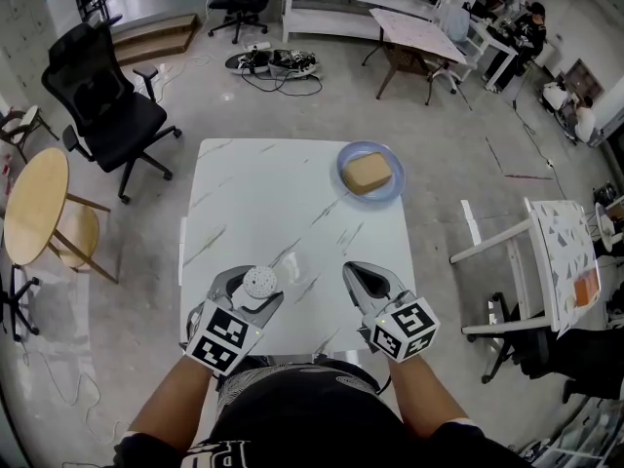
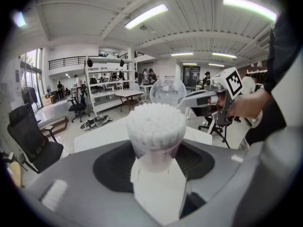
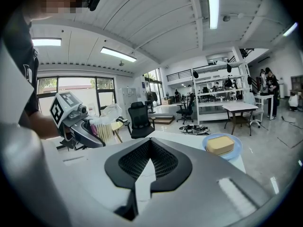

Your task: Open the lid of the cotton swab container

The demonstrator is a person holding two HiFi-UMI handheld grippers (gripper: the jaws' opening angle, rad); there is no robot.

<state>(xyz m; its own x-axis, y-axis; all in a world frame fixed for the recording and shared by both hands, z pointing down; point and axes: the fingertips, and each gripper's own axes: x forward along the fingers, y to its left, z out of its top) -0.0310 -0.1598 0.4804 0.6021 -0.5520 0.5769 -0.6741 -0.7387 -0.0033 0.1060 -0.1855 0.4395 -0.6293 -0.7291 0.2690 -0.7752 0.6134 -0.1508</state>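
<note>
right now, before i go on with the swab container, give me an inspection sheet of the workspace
surface: white marbled table
job's things: cotton swab container upright in the left gripper, swab tips exposed; clear lid appears open, standing behind the swabs
clutter: blue plate with a tan block near the table's far right corner
grippers: left gripper shut on the container; right gripper shut, empty, apart from the container
cables: cable tangle on the floor beyond the table; nothing seen on the table
surroundings: black office chair, round wooden table, white shelving, people at far desks
</note>
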